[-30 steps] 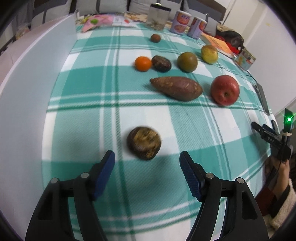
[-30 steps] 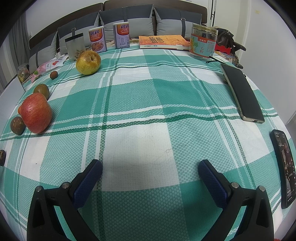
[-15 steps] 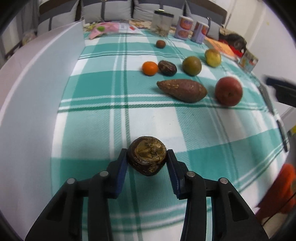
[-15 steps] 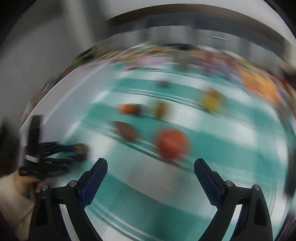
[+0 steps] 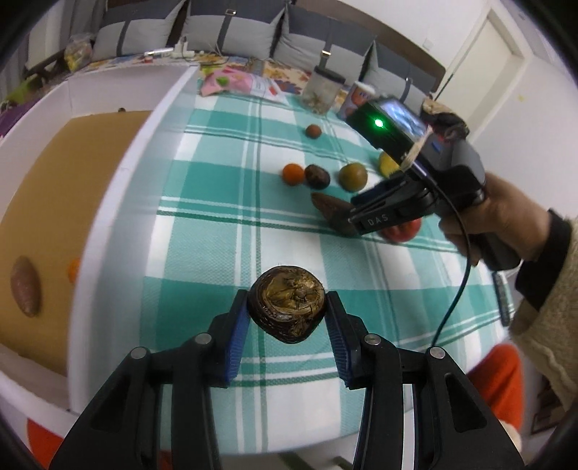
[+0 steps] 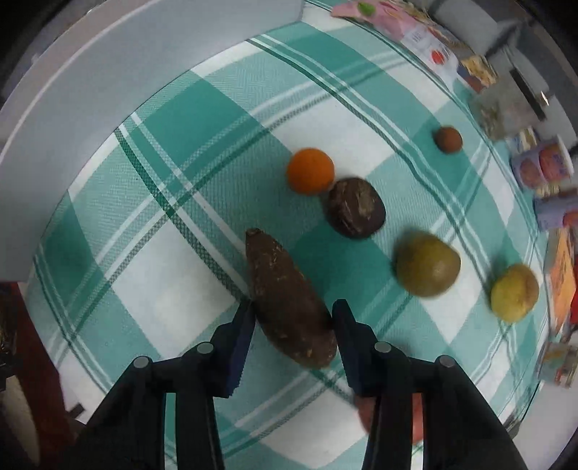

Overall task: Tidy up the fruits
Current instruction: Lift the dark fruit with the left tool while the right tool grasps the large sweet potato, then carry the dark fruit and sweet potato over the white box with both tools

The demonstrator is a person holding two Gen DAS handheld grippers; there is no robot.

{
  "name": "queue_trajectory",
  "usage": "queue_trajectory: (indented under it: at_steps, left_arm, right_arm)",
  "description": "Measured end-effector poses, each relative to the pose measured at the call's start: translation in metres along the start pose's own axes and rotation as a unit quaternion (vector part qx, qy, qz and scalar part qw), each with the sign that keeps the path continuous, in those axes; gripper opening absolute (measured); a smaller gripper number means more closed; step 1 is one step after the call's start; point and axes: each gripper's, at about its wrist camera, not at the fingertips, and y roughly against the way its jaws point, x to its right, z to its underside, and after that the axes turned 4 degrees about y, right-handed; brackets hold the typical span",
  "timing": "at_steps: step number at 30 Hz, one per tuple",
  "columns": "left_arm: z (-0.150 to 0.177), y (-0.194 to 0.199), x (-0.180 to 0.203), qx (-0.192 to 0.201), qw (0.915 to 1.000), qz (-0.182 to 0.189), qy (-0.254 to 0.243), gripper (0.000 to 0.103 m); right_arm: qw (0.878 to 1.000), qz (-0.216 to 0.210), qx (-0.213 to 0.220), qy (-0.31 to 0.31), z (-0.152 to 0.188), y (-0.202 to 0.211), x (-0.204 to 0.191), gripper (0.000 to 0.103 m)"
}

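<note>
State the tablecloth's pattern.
Teal-green and white plaid tablecloth, clearest in the right wrist view.

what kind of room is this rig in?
Likely a home living or dining room: a table under a green checked tablecloth, a row of grey sofa cushions behind it, and a white door in a plain wall. Snack packets and cans sit among the fruit.

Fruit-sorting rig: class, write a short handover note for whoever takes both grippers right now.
Left gripper: shut on the dark brown round fruit, lifted above the cloth.
Right gripper: fingers straddle the sweet potato lying on the checked cloth; grip unclear.
In the box: one sweet potato-like piece and something orange.
Left on the cloth: orange, dark fruit, green fruit, yellow fruit, small brown fruit, red apple.
</note>
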Motion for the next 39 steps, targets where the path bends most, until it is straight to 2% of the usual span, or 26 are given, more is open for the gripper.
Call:
queue_trajectory:
  at_steps: [2, 3, 4, 5, 6, 9, 12, 14, 17, 19, 20, 21, 22, 23, 26, 28, 29, 32, 33, 36, 39]
  left_arm:
    - [-0.005, 0.016, -0.006, 0.012, 0.9998, 0.012, 0.007, 0.042]
    - [-0.010, 0.028, -0.012, 0.022, 0.9996, 0.015, 0.011, 0.042]
    - [-0.015, 0.041, -0.019, 0.034, 0.9992, 0.014, 0.016, 0.042]
    - [-0.020, 0.051, -0.026, 0.043, 0.9988, 0.012, 0.020, 0.042]
    - [-0.026, 0.064, -0.036, 0.055, 0.9981, 0.007, 0.027, 0.042]
    - [-0.038, 0.090, -0.066, 0.082, 0.9952, -0.022, 0.049, 0.042]
    - [-0.039, 0.103, -0.087, 0.096, 0.9924, -0.039, 0.067, 0.042]
    - [-0.035, 0.107, -0.093, 0.099, 0.9915, -0.045, 0.072, 0.042]
    - [-0.028, 0.101, -0.102, 0.094, 0.9911, -0.047, 0.081, 0.042]
    - [-0.024, 0.095, -0.102, 0.089, 0.9914, -0.045, 0.085, 0.042]
    - [-0.023, 0.093, -0.104, 0.087, 0.9915, -0.042, 0.087, 0.042]
    - [-0.022, 0.092, -0.104, 0.085, 0.9917, -0.040, 0.088, 0.042]
    - [-0.020, 0.092, -0.104, 0.084, 0.9918, -0.038, 0.088, 0.042]
    - [-0.020, 0.092, -0.103, 0.085, 0.9919, -0.038, 0.087, 0.043]
    - [-0.018, 0.096, -0.104, 0.087, 0.9917, -0.038, 0.087, 0.043]
    - [-0.018, 0.094, -0.104, 0.087, 0.9916, -0.036, 0.089, 0.042]
    - [-0.018, 0.093, -0.104, 0.086, 0.9916, -0.036, 0.090, 0.042]
    - [-0.016, 0.094, -0.105, 0.082, 0.9920, -0.039, 0.087, 0.043]
    - [-0.016, 0.093, -0.105, 0.079, 0.9923, -0.043, 0.085, 0.043]
    - [-0.016, 0.093, -0.115, 0.067, 0.9923, -0.056, 0.087, 0.043]
    - [-0.016, 0.099, -0.135, 0.066, 0.9900, -0.079, 0.097, 0.043]
  right_arm:
    - [0.998, -0.042, 0.020, -0.047, 0.006, 0.014, 0.010, 0.035]
    - [0.993, -0.081, 0.043, -0.080, 0.011, 0.028, 0.018, 0.013]
    - [0.986, -0.113, 0.063, -0.101, 0.014, 0.039, 0.022, 0.004]
    - [0.979, -0.143, 0.085, -0.120, 0.015, 0.052, 0.026, 0.004]
    - [0.974, -0.155, 0.108, -0.129, 0.014, 0.068, 0.027, 0.004]
    - [0.983, -0.092, 0.119, -0.103, 0.004, 0.080, 0.022, 0.005]
    - [0.988, -0.100, 0.082, -0.087, -0.001, 0.058, 0.014, 0.006]
    - [0.991, -0.085, 0.067, -0.084, 0.002, 0.041, 0.009, 0.006]
    - [0.984, -0.107, 0.022, -0.142, 0.010, 0.012, 0.012, 0.007]
    - [0.977, -0.127, 0.040, -0.167, 0.014, 0.009, 0.016, 0.019]
    - [0.975, -0.127, 0.037, -0.180, 0.015, 0.008, 0.018, 0.050]
    - [0.972, -0.127, 0.039, -0.193, 0.017, 0.008, 0.020, 0.092]
    - [0.970, -0.130, 0.051, -0.197, 0.019, 0.012, 0.021, 0.103]
    - [0.969, -0.131, 0.061, -0.200, 0.020, 0.016, 0.022, 0.103]
    - [0.969, -0.125, 0.052, -0.205, 0.022, 0.017, 0.024, 0.100]
    - [0.971, -0.119, 0.038, -0.202, 0.019, 0.011, 0.019, 0.082]
    - [0.971, -0.123, 0.026, -0.205, 0.016, 0.005, 0.014, 0.069]
    - [0.969, -0.128, 0.004, -0.213, 0.010, -0.013, 0.007, 0.052]
    - [0.971, -0.115, 0.001, -0.210, 0.010, -0.017, 0.005, 0.040]
    - [0.965, -0.131, 0.019, -0.224, 0.017, -0.016, 0.011, 0.040]
    - [0.939, -0.229, 0.068, -0.247, 0.029, 0.010, 0.016, 0.040]
